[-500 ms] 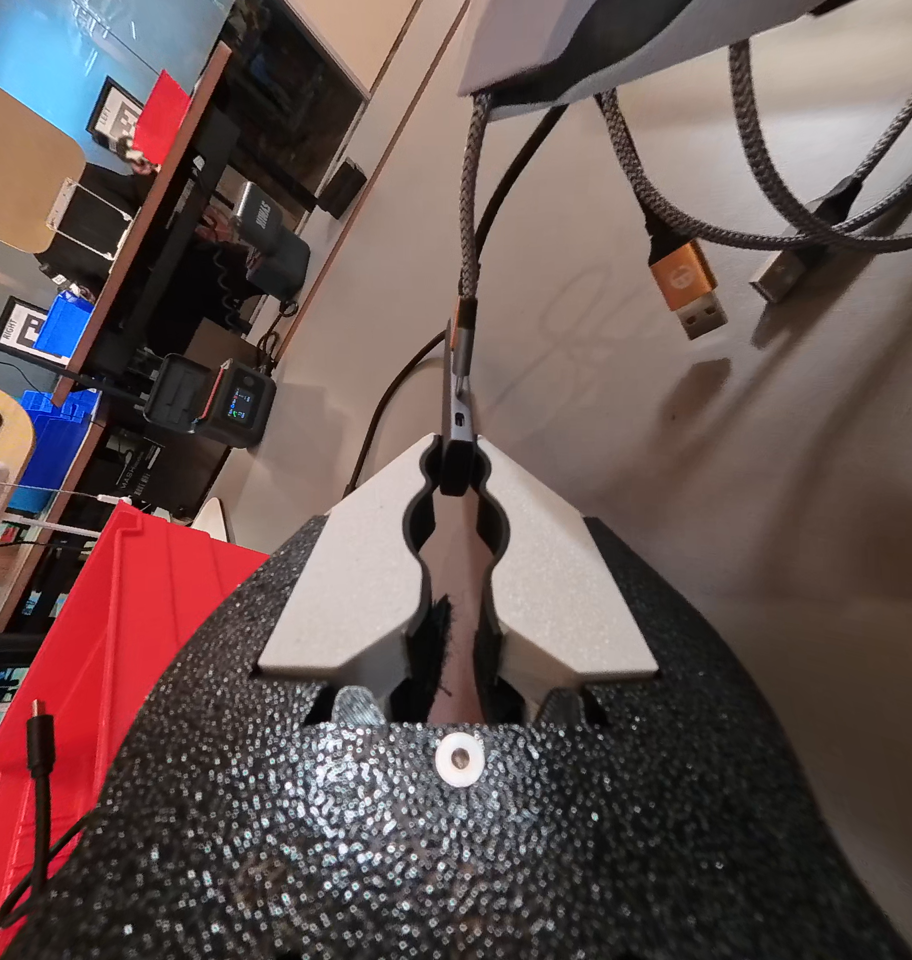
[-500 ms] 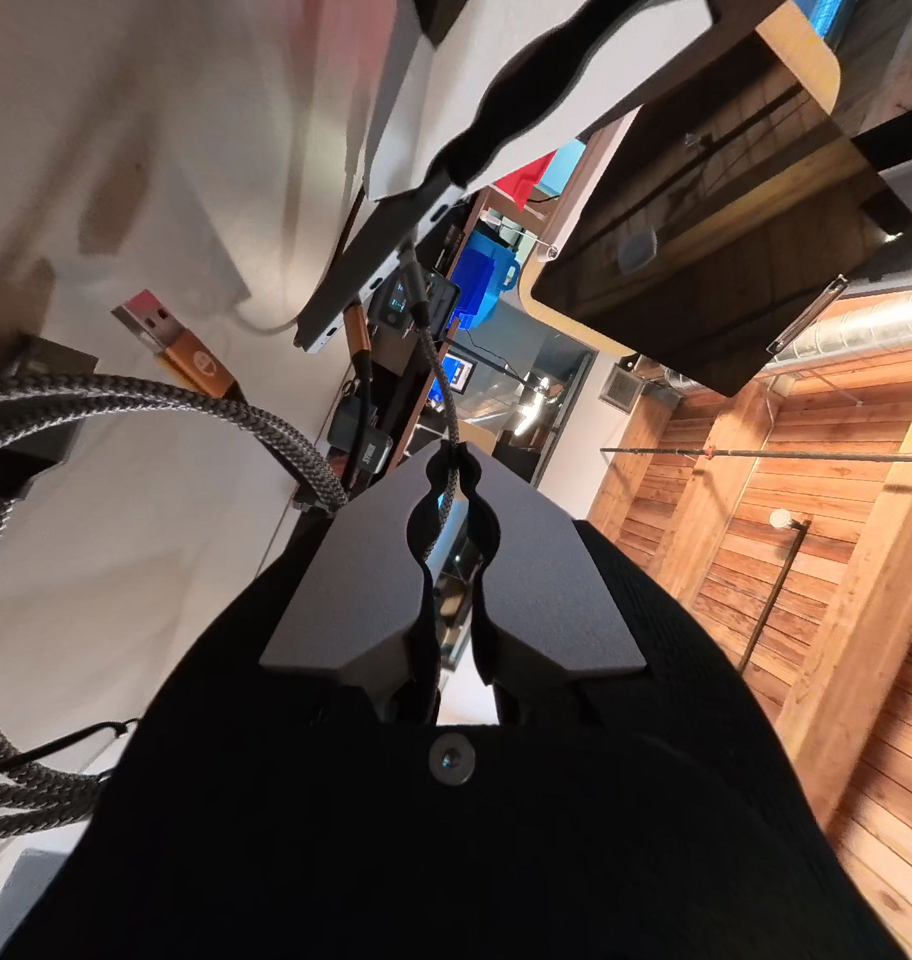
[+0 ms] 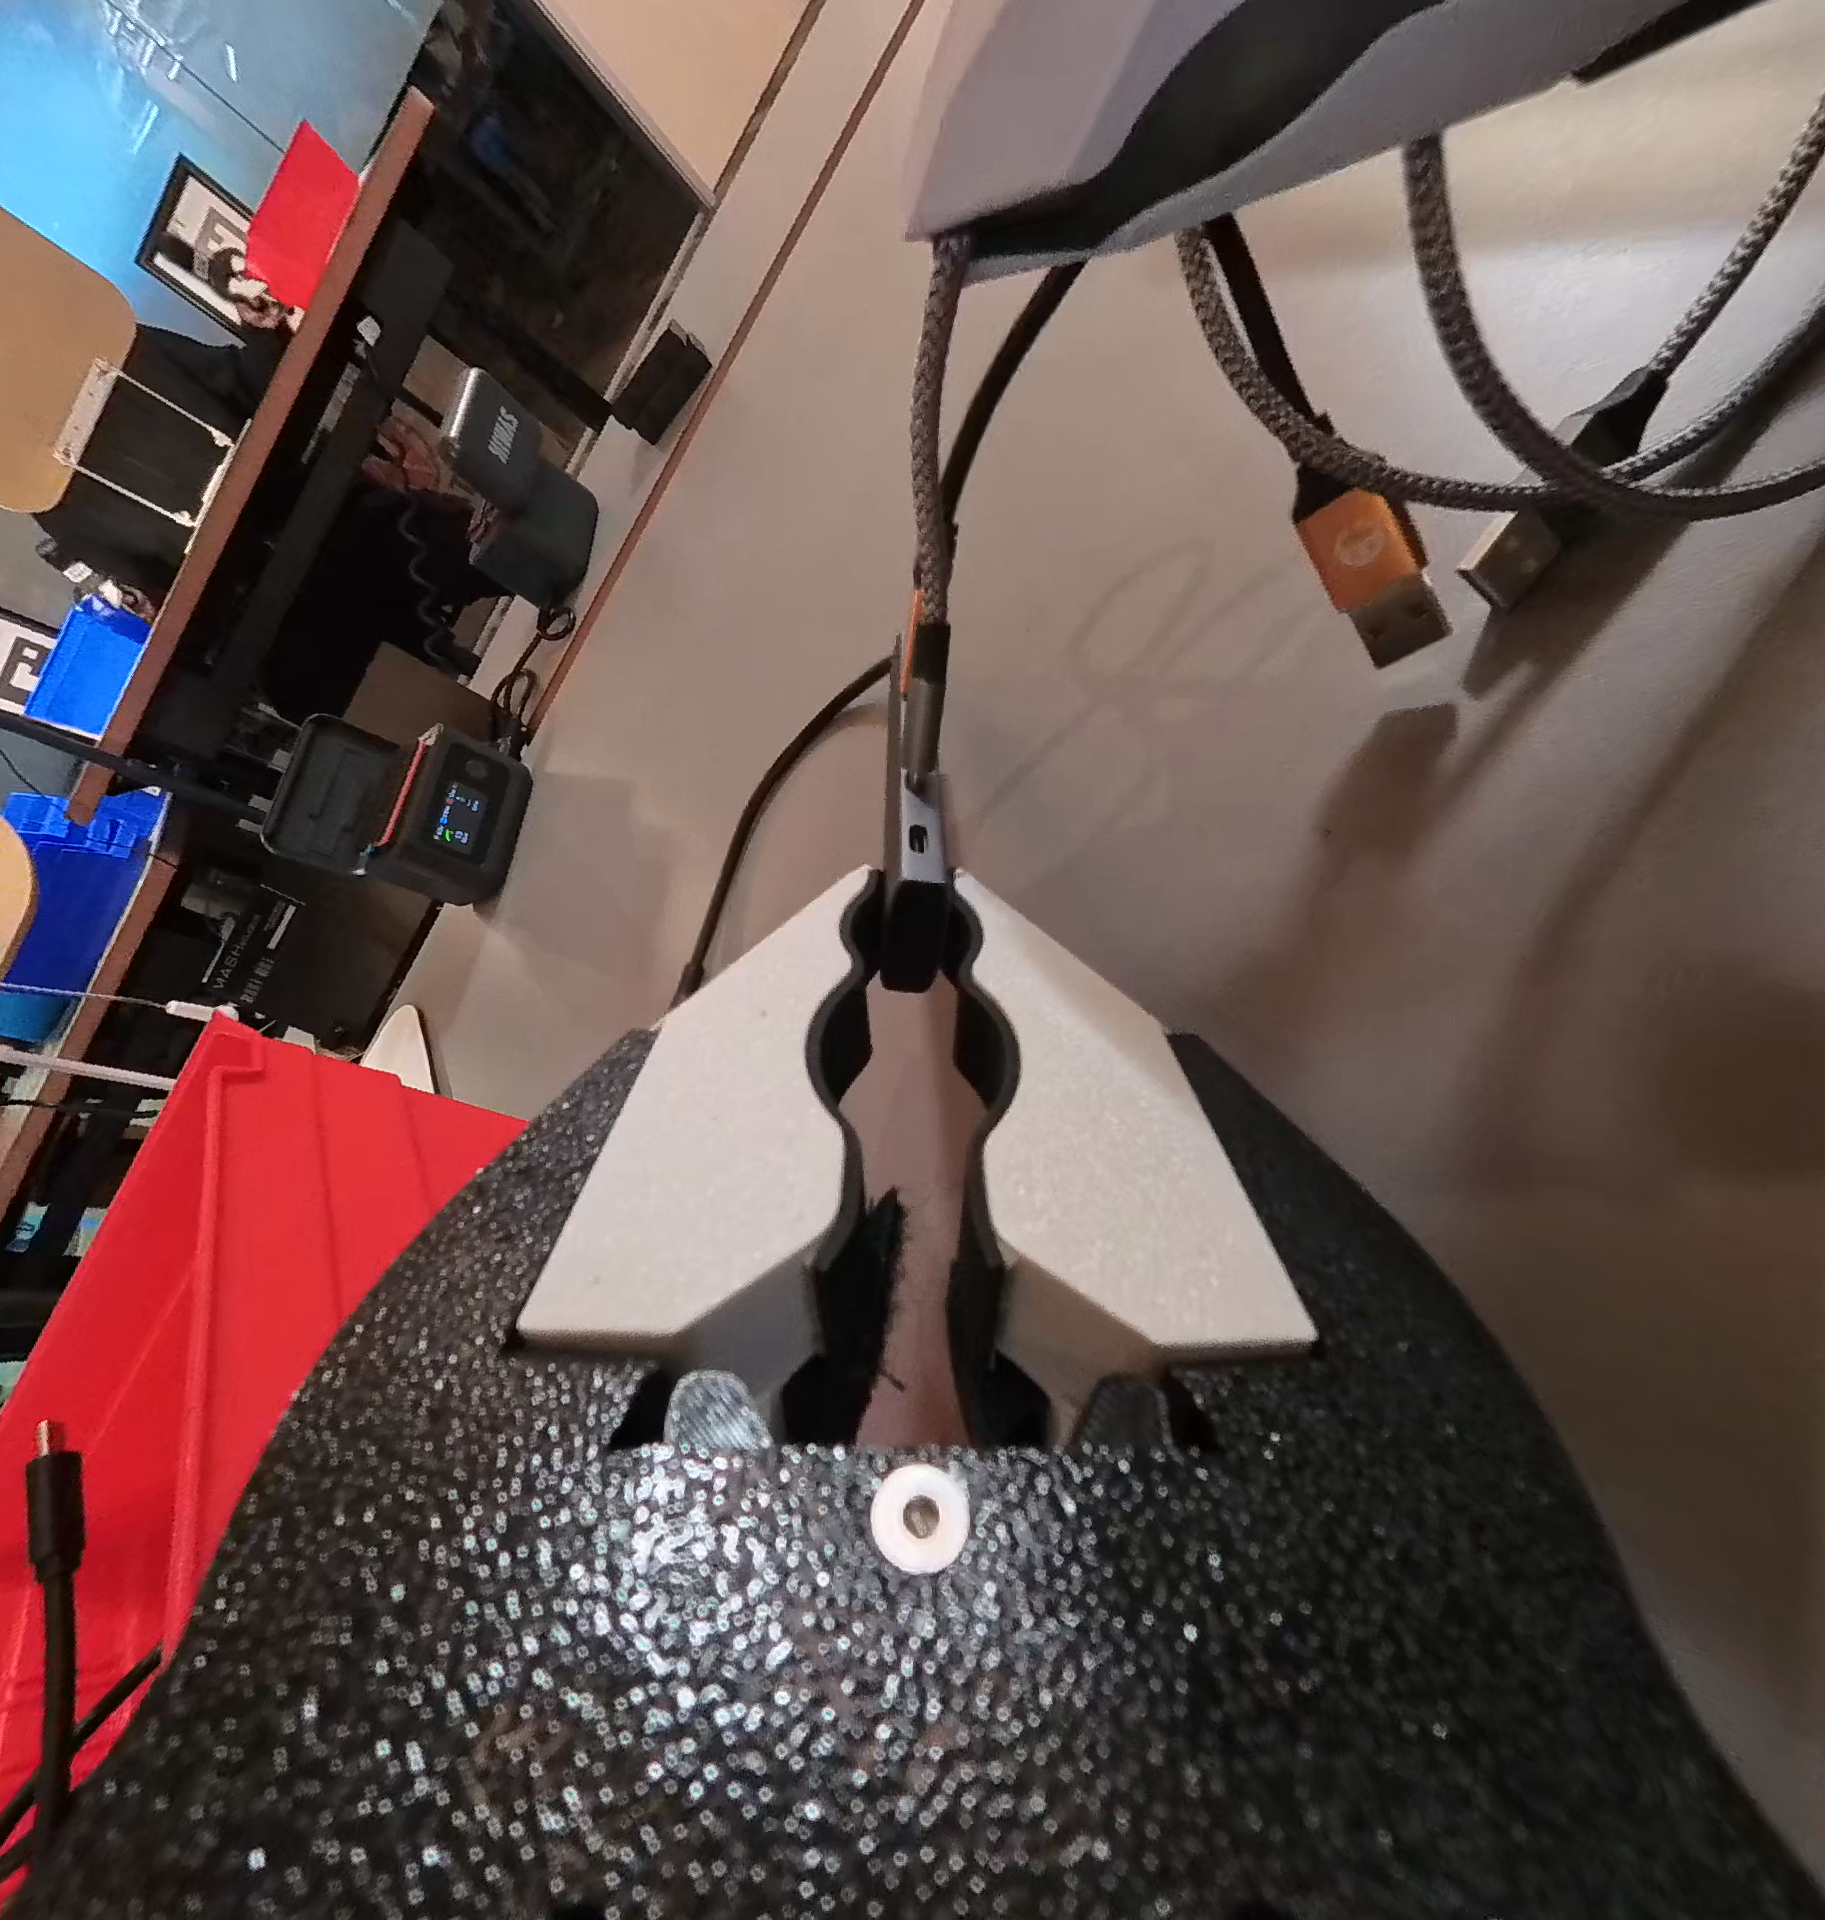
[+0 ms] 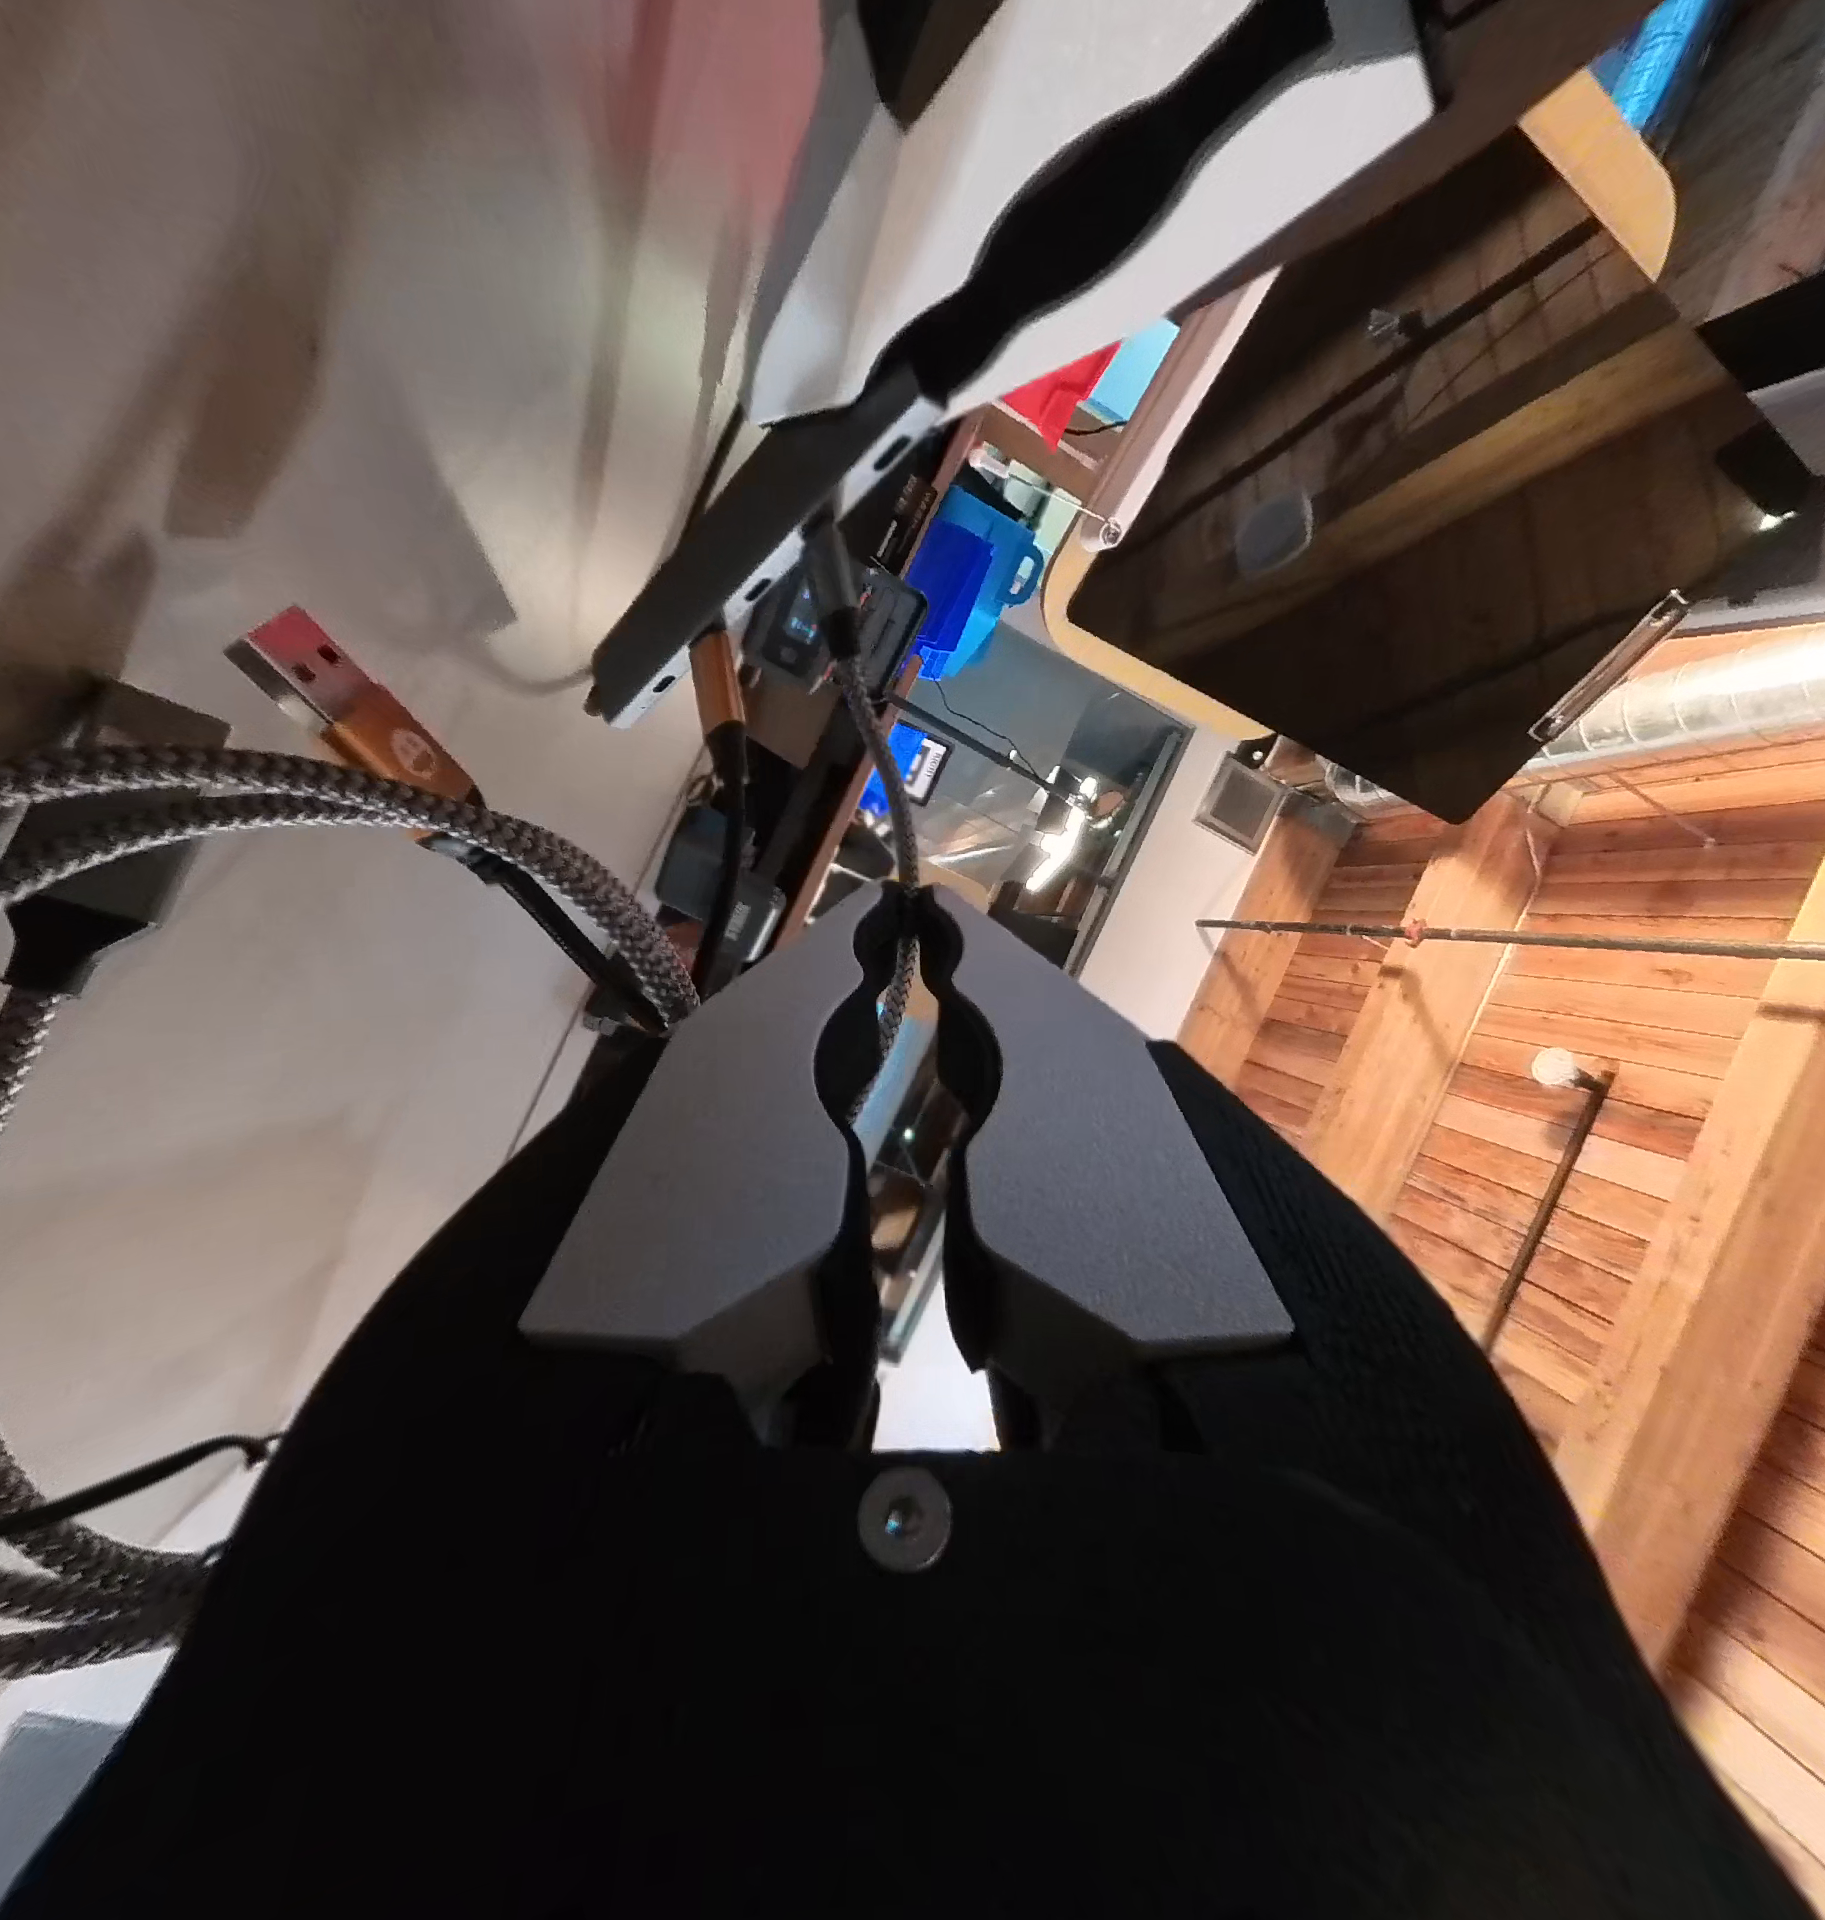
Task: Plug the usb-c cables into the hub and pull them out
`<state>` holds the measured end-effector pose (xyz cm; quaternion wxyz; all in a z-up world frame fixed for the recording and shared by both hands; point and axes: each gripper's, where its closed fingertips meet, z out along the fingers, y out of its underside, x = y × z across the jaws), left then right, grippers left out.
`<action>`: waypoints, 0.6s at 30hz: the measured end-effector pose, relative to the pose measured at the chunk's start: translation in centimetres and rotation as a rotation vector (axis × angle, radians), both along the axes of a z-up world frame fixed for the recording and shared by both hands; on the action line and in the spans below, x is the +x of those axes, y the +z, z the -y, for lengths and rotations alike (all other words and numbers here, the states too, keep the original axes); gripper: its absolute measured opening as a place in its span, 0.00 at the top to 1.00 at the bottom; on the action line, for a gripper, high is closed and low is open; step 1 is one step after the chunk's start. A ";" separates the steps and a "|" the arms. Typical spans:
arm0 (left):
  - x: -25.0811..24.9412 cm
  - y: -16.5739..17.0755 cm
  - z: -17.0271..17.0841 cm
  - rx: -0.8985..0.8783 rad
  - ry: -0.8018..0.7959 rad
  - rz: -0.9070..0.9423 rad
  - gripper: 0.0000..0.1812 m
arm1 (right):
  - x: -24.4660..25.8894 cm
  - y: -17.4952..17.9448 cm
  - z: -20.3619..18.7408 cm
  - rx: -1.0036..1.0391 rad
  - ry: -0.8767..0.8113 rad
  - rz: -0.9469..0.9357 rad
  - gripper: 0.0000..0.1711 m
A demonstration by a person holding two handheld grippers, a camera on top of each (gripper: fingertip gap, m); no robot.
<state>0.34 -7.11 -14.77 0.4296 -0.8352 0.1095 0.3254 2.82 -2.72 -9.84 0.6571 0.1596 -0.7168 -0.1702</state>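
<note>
- Hub point(image 3: 913, 831): thin grey slab held edge-on above the pale surface point(image 3: 1303, 935), clamped in the left gripper point(image 3: 913, 940) jaws.
- Braided USB-C cable point(image 4: 887, 790) appears seated in a hub port; the right gripper point(image 4: 908, 925) jaws pinch its cord.
- Left to do, judging by this: pull it out. Orange USB-A plug point(image 3: 1370, 571) lies loose.
</note>
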 end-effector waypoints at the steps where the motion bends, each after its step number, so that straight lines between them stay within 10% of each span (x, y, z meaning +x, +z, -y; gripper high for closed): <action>1: 0.0 0.0 0.0 -0.004 -0.001 -0.005 0.96 | 0.1 0.0 0.0 -0.015 -0.001 0.005 1.00; 12: 0.5 -0.4 -0.4 -0.038 -0.004 -0.018 0.96 | 0.2 0.1 1.3 -0.282 0.005 0.096 0.99; 18: 0.8 -0.4 -0.7 -0.059 -0.024 -0.092 0.96 | 0.7 -2.3 1.9 -0.444 -0.046 0.333 0.77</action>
